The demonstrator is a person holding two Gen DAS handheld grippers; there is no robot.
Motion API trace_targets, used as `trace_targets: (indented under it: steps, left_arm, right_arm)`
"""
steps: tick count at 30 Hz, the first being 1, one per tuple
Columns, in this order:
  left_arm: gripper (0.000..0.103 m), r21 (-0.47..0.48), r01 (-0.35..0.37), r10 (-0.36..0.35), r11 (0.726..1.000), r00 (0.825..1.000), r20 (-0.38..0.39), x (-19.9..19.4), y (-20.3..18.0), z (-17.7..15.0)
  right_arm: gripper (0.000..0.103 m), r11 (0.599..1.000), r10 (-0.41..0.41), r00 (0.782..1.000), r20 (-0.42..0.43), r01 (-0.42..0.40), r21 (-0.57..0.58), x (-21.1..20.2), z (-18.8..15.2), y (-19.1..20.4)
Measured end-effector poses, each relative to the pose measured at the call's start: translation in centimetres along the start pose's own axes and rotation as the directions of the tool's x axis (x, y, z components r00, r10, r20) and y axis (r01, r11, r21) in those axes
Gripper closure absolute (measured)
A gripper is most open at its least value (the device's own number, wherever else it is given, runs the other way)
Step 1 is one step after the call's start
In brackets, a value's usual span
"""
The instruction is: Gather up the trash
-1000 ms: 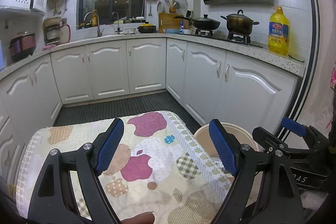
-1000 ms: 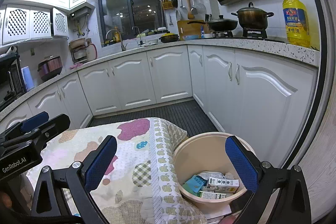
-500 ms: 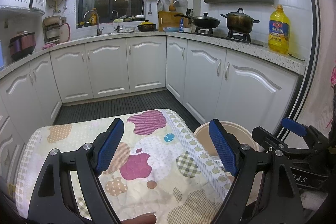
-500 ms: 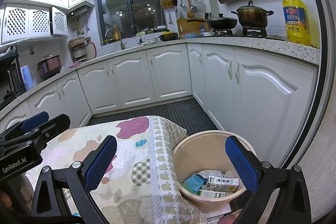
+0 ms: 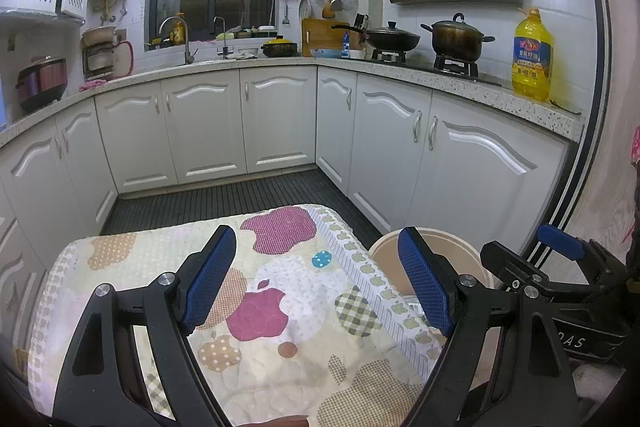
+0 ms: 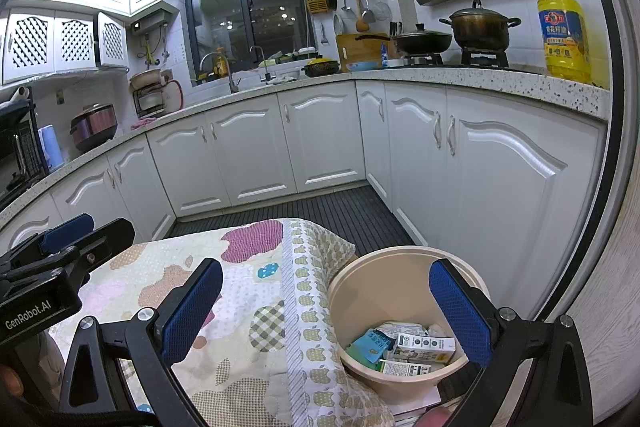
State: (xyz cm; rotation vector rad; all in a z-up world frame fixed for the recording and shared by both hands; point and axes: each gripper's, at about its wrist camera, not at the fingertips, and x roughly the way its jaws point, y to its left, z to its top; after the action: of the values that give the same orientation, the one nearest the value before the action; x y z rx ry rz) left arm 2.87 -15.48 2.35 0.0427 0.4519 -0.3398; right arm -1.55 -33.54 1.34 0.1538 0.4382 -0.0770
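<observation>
Round beige plastic bin point(image 6: 404, 263), holding small printed cartons point(image 6: 424, 343), sits below wide-open, empty right gripper point(image 6: 326, 311); left gripper point(image 5: 316, 281) likewise open.

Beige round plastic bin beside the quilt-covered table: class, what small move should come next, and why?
Probably none beyond withdrawing: the beige round plastic bin already holds cartons, the apple-patterned quilt shows no trash, and the left gripper and right gripper are open and empty.

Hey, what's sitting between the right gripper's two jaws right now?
In the right wrist view, the right gripper holds nothing; behind its open jaws lie the patterned cloth's edge and the beige bin.
</observation>
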Motion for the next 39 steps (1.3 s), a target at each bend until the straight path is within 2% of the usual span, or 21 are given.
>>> trace_targets:
  steps: [39]
  left_arm:
    - [0.020, 0.015, 0.010, -0.010, 1.000, 1.000, -0.008, 0.39, -0.40, -0.32]
  right_arm:
    - [0.001, 1.000, -0.003, 1.000, -0.006, 0.003, 0.001, 0.09, -0.38, 0.07]
